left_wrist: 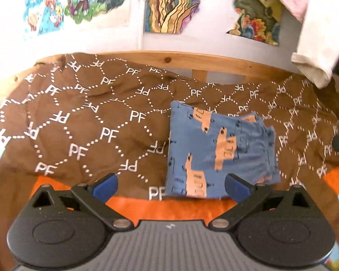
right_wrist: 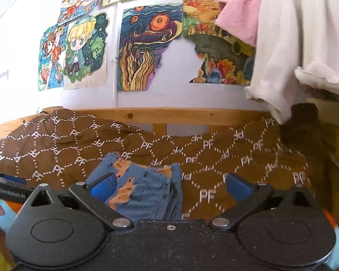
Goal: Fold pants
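The blue pants [left_wrist: 219, 151] with orange llama prints lie folded into a compact stack on the brown "PF" patterned bedspread [left_wrist: 90, 122]. My left gripper [left_wrist: 170, 186] is open and empty, hovering just in front of the stack's near left corner. In the right wrist view the folded pants [right_wrist: 147, 189] lie right in front of my right gripper [right_wrist: 170, 186], which is open and empty; its left finger [right_wrist: 104, 187] overlaps the stack's near edge. The left gripper shows at that view's left edge [right_wrist: 6, 188].
A wooden bed rail [left_wrist: 192, 61] runs along the back under a wall with drawings [right_wrist: 147, 45]. White and pink cloths [right_wrist: 293, 45] hang at the upper right. An orange blanket [left_wrist: 165, 207] lies under the bedspread's front edge.
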The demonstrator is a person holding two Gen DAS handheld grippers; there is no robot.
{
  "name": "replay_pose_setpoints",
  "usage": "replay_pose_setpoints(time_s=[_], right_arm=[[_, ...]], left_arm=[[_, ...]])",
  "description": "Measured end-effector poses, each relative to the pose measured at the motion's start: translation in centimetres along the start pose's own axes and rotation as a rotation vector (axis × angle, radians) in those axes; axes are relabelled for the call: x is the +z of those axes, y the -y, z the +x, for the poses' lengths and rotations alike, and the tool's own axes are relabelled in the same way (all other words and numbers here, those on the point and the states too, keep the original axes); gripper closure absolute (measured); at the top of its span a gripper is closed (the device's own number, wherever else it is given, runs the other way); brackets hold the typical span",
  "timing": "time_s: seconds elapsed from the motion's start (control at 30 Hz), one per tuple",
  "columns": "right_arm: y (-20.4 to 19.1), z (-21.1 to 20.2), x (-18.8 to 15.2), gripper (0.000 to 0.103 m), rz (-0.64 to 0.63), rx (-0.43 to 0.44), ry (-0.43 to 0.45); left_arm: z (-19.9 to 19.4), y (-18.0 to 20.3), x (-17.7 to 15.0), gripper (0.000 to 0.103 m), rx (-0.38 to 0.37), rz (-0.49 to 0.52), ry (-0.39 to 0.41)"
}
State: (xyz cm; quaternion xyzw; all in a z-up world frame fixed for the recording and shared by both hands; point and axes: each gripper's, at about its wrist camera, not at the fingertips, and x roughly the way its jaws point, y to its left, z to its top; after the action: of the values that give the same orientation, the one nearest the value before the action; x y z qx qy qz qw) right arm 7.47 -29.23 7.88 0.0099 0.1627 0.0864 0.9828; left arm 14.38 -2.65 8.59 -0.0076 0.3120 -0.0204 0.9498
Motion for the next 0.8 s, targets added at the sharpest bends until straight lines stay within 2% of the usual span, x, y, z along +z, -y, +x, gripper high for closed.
replay_pose_setpoints(time_s=[0.23, 0.43, 0.8], right_arm=[[-1.7, -2.6, -3.0, 0.001, 0.017, -0.01, -0.055], [-1.8, -2.6, -4.7, 0.001, 0.022, -0.01, -0.101], [-1.0, -1.4, -6.0, 0.001, 0.067, -0.002, -0.164]], left_arm=[[-2.5, 0.0, -3.0, 0.0, 0.012, 0.055, 0.049], [-2.4, -0.3, -4.4, 0.0, 0.002, 0.058, 0.031], [-1.7, -0.3, -5.2, 0.0, 0.006, 0.053, -0.036]])
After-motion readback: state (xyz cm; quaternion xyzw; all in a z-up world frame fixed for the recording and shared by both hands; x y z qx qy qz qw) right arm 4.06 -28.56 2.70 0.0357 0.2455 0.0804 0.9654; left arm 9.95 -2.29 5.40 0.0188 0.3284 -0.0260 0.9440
